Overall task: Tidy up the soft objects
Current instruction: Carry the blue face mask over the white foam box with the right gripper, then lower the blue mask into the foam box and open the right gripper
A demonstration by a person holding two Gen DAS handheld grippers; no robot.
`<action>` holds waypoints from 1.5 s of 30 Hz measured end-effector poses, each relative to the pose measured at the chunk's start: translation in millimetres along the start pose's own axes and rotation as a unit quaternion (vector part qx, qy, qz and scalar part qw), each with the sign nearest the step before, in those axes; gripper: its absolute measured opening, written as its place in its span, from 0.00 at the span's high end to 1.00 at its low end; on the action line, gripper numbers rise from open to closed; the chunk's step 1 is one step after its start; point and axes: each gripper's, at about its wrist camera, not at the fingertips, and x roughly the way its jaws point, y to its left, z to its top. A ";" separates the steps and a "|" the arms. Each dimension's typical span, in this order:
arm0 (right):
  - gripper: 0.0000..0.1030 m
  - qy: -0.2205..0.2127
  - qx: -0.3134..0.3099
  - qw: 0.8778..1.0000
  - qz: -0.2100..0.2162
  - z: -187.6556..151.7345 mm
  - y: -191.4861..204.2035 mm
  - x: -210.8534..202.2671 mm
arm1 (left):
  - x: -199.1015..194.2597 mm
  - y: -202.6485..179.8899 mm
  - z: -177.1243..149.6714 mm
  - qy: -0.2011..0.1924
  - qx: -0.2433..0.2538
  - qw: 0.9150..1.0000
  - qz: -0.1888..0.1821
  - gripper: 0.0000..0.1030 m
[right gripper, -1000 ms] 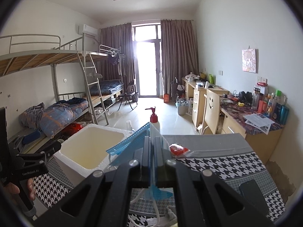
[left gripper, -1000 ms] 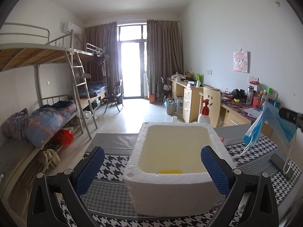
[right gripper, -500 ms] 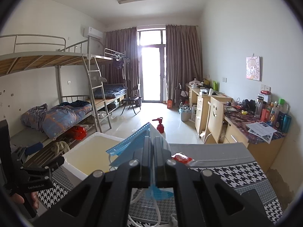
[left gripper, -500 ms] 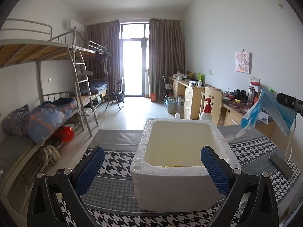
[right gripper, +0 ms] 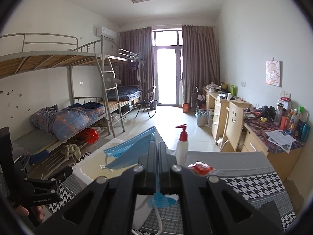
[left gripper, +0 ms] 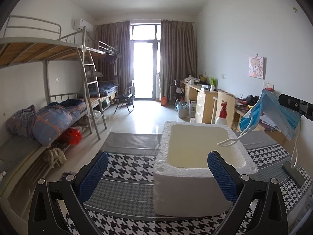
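At the right edge of the left view, a blue face mask (left gripper: 273, 113) is pinched by the clenched right gripper (right gripper: 157, 146); it is judged light and limp, best held by its pleated body. The left gripper (left gripper: 156, 173) is spread, empty, at the foam box (left gripper: 187, 192).

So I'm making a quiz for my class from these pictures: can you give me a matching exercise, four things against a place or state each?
Things:
1. face mask
2. foam box
3. pump bottle
4. left tongs

Place or state:
a. open, holding nothing
b. pinched in the right tongs
c. standing upright on the table beyond the box
d. sitting on the checked cloth, open at the top

Pairs: 1-b, 2-d, 3-c, 4-a
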 end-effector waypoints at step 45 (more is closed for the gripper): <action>0.96 0.090 -0.014 0.994 0.064 -6.6 49.3 73.5 | -14.3 32.8 -21.8 0.013 -0.016 1.000 0.012 0.01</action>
